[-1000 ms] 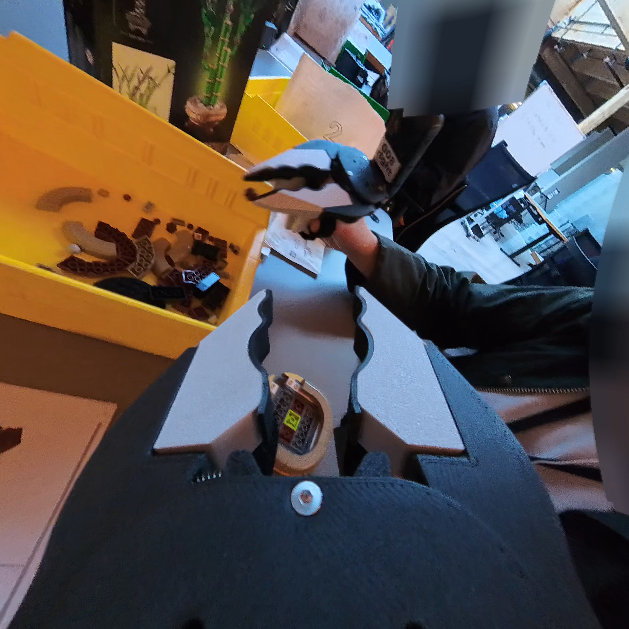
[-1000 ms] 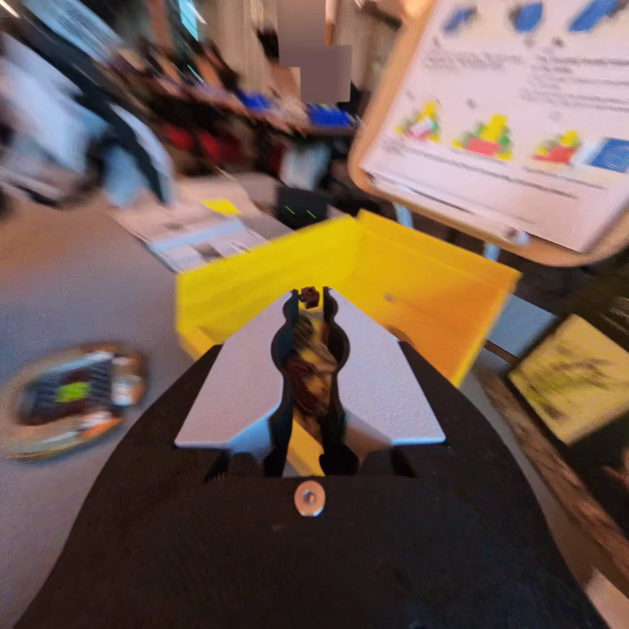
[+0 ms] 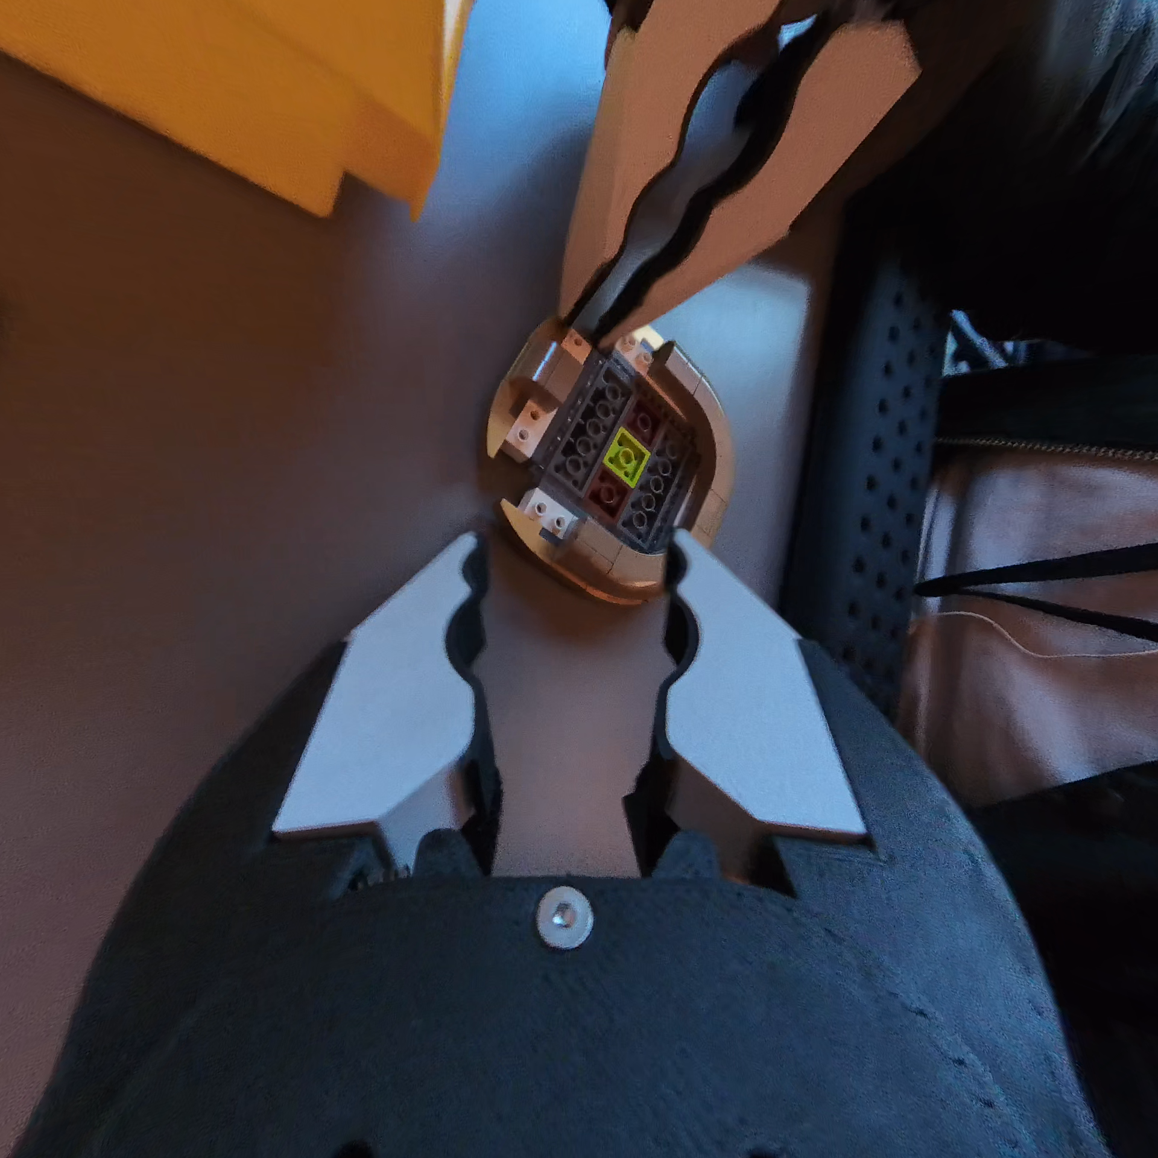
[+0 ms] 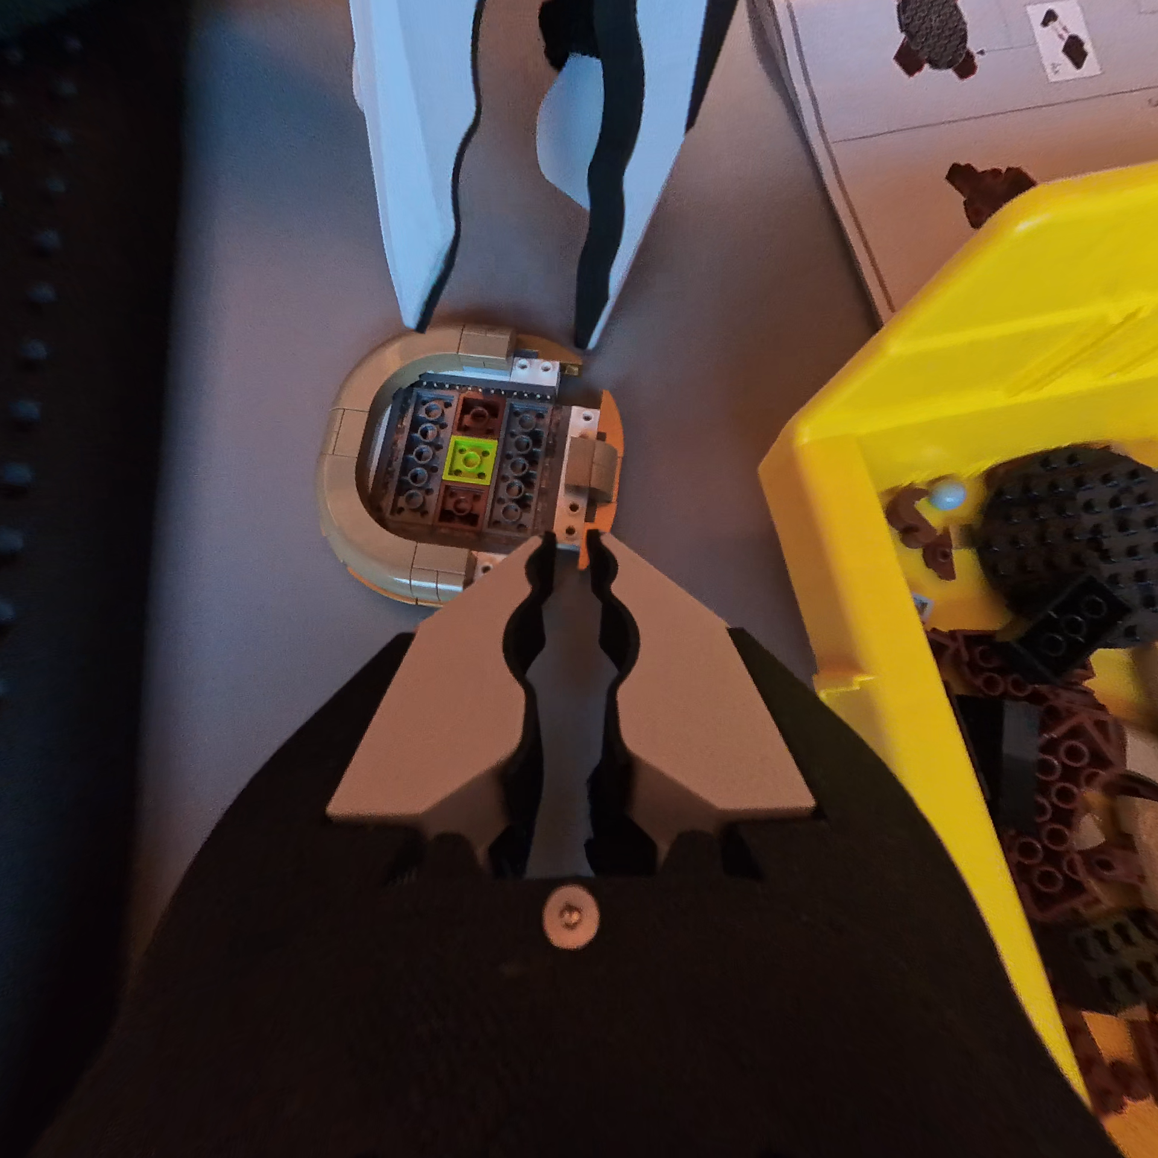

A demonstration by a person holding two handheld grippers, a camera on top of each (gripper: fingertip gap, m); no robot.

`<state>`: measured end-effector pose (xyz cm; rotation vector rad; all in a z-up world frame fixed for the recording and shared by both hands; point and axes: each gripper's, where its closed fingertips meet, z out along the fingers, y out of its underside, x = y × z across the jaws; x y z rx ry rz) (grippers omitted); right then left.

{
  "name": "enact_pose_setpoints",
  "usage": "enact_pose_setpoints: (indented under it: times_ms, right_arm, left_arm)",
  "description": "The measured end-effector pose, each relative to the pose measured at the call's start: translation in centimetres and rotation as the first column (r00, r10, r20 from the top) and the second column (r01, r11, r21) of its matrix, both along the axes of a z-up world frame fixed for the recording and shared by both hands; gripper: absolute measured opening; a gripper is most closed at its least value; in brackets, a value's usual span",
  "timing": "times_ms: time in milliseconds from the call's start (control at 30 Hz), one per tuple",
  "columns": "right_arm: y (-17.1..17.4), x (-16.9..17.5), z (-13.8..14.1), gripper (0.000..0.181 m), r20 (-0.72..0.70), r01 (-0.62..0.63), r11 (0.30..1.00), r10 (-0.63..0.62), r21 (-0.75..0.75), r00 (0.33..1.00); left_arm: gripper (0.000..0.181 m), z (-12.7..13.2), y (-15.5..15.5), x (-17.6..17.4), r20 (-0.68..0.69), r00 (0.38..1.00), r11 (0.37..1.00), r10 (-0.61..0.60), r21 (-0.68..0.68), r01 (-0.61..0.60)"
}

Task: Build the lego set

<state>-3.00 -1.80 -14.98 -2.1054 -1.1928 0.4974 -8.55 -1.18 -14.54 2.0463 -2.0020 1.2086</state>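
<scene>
the right gripper point(image 4: 571, 544), fingers nearly clenched on something small i cannot make out, pressing at the 5 o'clock edge of the round tan lego base with grey studs and a lime centre tile point(image 4: 467, 467), may skid it across the grey counter point(image 4: 250, 376), since the left gripper point(image 3: 573, 551) is released.

Both tools moved down to round lego base point(image 3: 605, 467); right tool point(image 4: 569, 544) left yellow bin point(image 4: 927, 401).

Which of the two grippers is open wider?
The left gripper, nearest its own camera. Its fingers stand far apart either side of the round model; the right gripper is nearly closed.

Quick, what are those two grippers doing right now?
Left gripper: open, empty, beside the round lego build.
Right gripper: nearly shut at the build's edge; a held piece cannot be told.
</scene>
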Motion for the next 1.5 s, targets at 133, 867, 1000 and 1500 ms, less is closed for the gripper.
enact_pose_setpoints:
  times_ms: [133, 867, 1000, 1500]
  right_arm:
    - [-1.5, -0.4, -0.1, 0.0, -0.022, -0.048, 0.995, 0.046, -0.084, 0.999]
    - [-0.2, -2.9, 1.5, 0.029, -0.05, -0.051, 0.997, 0.054, 0.064, 0.997]
    - [0.6, -3.4, 1.3, 0.029, -0.05, -0.007, 0.997, 0.011, 0.081, 0.999]
    - [4.9, -3.4, 1.0, 0.032, -0.021, 0.17, 0.962, -0.169, 0.213, 0.985]
  left_arm:
    - [0.041, -0.5, 0.2, 0.0, -0.017, 1.0, 0.998, -0.006, 0.069, 0.007]
    - [0.044, 2.1, 4.8, 0.6, 0.187, 0.976, 0.968, 0.113, 0.201, -0.15]
    - [0.042, 2.1, 4.8, 0.7, 0.197, 0.975, 0.965, 0.099, 0.22, -0.142]
    - [0.037, -0.7, 4.9, 0.2, 0.02, 0.988, 0.966, 0.154, 0.206, -0.155]
